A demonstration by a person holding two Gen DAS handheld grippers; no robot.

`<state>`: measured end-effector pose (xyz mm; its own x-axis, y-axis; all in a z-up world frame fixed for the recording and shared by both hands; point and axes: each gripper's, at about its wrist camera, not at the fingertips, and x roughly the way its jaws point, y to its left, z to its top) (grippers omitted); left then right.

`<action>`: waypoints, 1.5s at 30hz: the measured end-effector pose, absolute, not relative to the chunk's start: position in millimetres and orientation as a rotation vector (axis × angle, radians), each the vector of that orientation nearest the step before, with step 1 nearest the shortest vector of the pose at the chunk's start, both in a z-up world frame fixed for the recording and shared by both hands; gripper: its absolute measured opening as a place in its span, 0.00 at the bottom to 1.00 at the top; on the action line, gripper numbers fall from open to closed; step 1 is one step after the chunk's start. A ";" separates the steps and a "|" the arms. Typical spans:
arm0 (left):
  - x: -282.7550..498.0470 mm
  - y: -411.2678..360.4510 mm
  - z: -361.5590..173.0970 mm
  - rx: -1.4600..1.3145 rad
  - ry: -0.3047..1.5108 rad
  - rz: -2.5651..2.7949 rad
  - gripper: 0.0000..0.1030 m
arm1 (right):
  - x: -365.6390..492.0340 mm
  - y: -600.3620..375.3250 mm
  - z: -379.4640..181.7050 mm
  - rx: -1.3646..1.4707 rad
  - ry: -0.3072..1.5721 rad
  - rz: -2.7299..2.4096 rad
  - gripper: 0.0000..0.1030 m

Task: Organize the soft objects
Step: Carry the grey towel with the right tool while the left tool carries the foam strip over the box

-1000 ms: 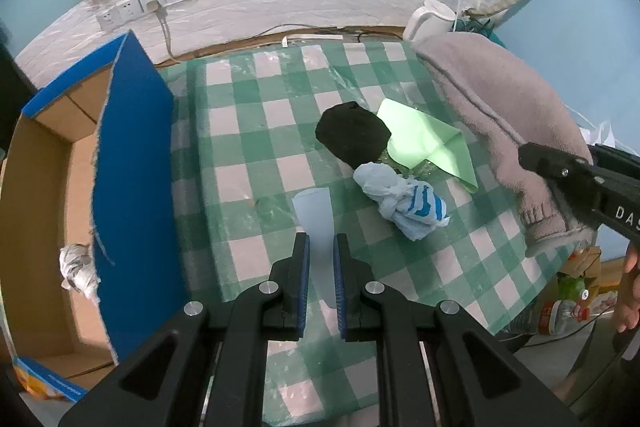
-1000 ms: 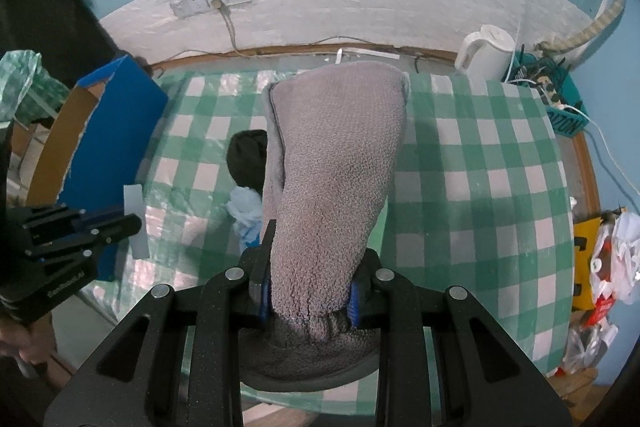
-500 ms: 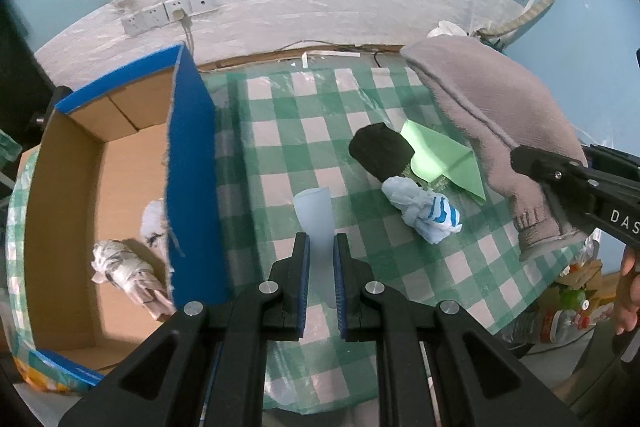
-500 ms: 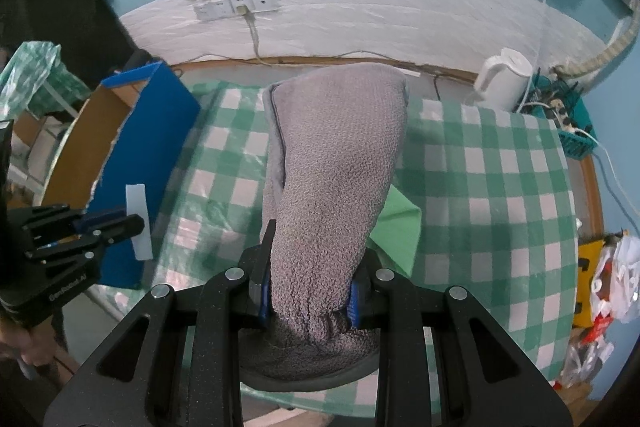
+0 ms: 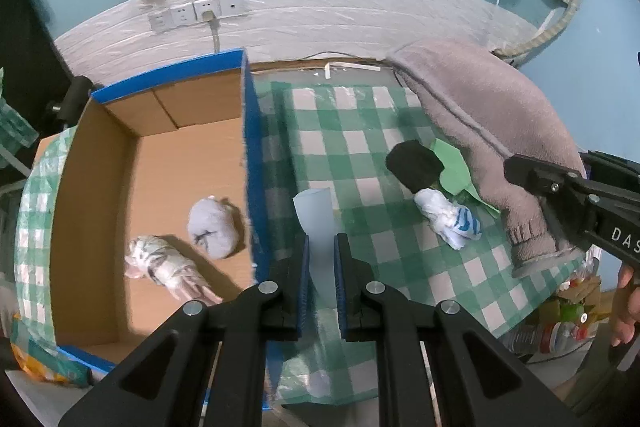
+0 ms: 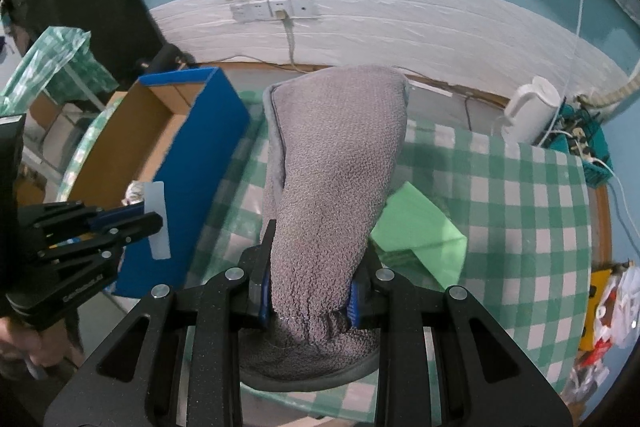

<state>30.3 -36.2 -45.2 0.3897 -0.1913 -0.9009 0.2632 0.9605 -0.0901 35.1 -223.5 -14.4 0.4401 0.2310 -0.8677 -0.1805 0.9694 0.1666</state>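
While right fingers (image 6: 308,291) clamp the grey slipper (image 6: 336,163), left fingers (image 5: 322,259) pinch a translucent strip (image 5: 316,215).

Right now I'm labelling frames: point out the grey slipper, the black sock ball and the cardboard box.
grey slipper (image 6: 336,179), right wrist view, knit upper.
black sock ball (image 5: 416,165), left wrist view, centre.
cardboard box (image 5: 160,167), left wrist view, bare floor.

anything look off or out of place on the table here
Mostly tidy. One oddity: a flat green paper sheet lies on the checked tablecloth among the soft things, partly under the black bundle and the white-and-blue bundle. The box's blue wall has a ragged, torn-looking edge.
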 end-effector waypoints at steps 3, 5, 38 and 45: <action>30.7 -26.9 -43.3 0.061 1.131 -0.278 0.11 | 37.4 -213.4 -12.9 0.043 1.085 0.264 0.25; 31.4 -21.0 -42.7 0.055 1.130 -0.268 0.11 | 37.9 -207.4 -12.6 0.037 1.087 0.272 0.25; 40.3 98.6 -59.1 -0.079 1.146 -0.127 0.12 | 70.3 -65.3 -12.0 -0.051 1.142 0.446 0.25; 41.2 120.0 -69.2 -0.098 1.160 -0.104 0.12 | 80.6 -30.5 -21.0 -0.075 1.169 0.481 0.25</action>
